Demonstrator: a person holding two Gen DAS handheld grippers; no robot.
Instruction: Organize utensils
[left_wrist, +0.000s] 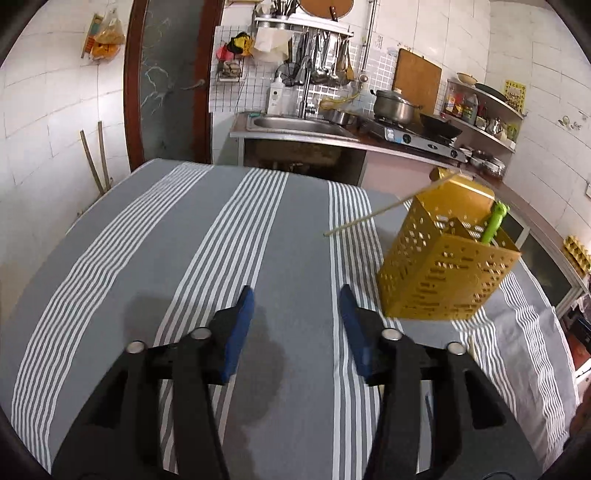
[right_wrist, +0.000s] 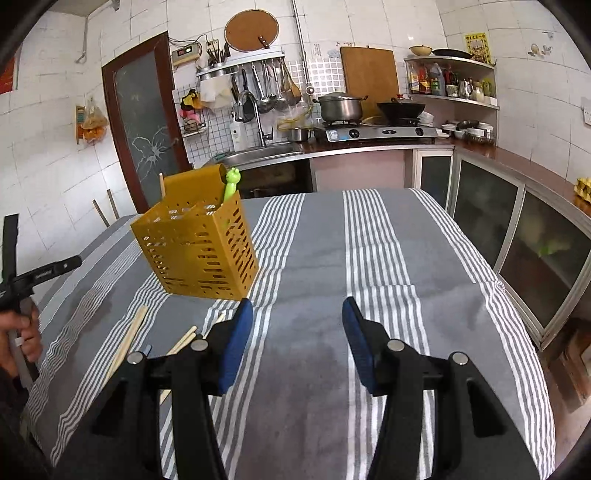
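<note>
Left gripper – jaws spread, nothing between the blue pads, only striped tablecloth under them. Right gripper likewise spread and empty, hanging over the same cloth.

Yellow perforated utensil basket stands on the table at 2 o'clock in the left wrist view, at 10 o'clock in the right wrist view. A green frog-topped utensil sticks up from its back compartment. One chopstick pokes out of the basket, slanting toward 9 o'clock in the left view.

Loose chopsticks lie flat on the cloth at 8 o'clock in the right view, near the basket's base, apart from it – partly hidden behind the right gripper's linkage.

A hand shows at the right view's 9 o'clock edge.
</note>
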